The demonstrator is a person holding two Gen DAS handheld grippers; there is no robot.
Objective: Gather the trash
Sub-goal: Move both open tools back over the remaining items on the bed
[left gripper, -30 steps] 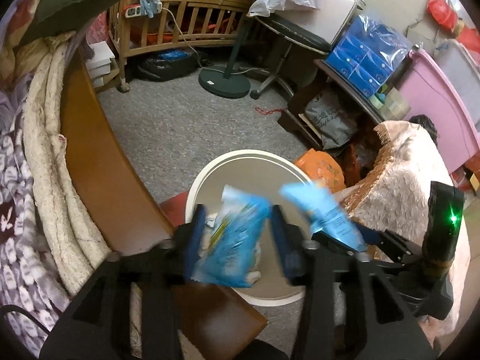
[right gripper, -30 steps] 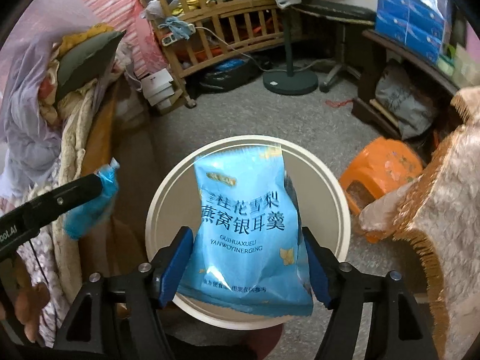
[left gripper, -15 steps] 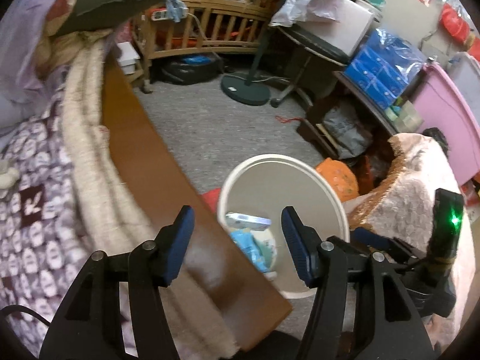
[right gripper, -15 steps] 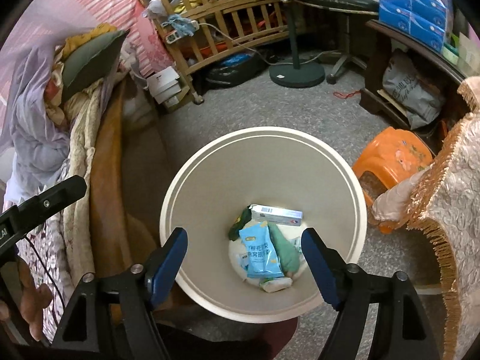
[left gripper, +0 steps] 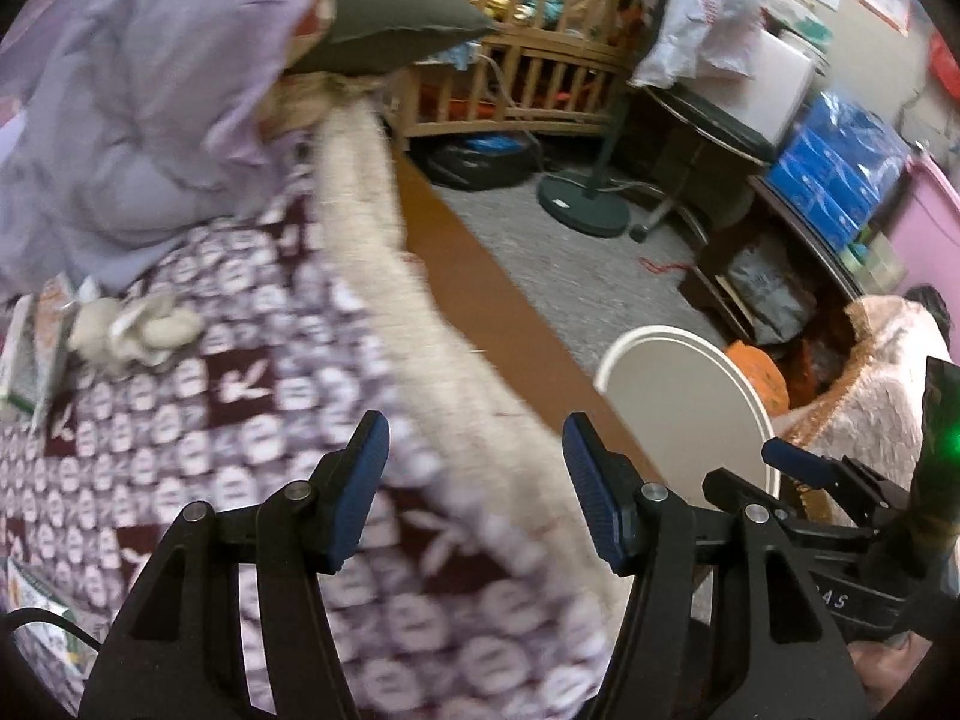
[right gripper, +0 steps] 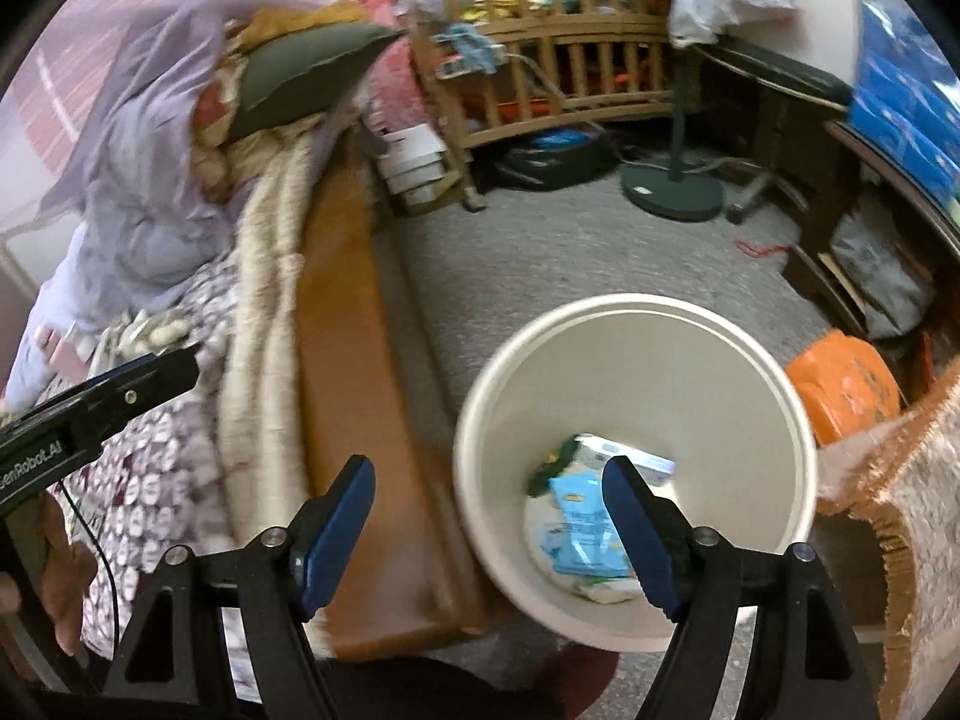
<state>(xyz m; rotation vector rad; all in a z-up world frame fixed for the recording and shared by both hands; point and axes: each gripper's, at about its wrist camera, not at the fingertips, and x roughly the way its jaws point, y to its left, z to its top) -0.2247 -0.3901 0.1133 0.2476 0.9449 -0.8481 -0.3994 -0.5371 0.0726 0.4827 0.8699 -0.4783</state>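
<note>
A cream round trash bin (right gripper: 636,336) stands on the grey carpet beside the bed; its rim also shows in the left wrist view (left gripper: 672,333). Inside lie blue snack packets (right gripper: 579,531) and a small white box (right gripper: 645,462). My right gripper (right gripper: 489,480) is open and empty, above the bin's left rim. My left gripper (left gripper: 474,438) is open and empty over the patterned purple bedspread (left gripper: 198,414). A crumpled whitish wad (left gripper: 135,324) lies on the bedspread at the left. The left gripper's finger shows at the left of the right wrist view (right gripper: 120,387).
The brown wooden bed edge (right gripper: 354,396) runs beside the bin. A fringed beige blanket (left gripper: 384,276) lies along it. An orange stool (right gripper: 846,384), a draped chair (right gripper: 900,510), a fan base (right gripper: 672,189) and a wooden crib (right gripper: 552,54) stand around the carpet.
Both grippers opened and dropped their blue packets into the bin. Both then swung left; the left one now hangs over the bed.
</note>
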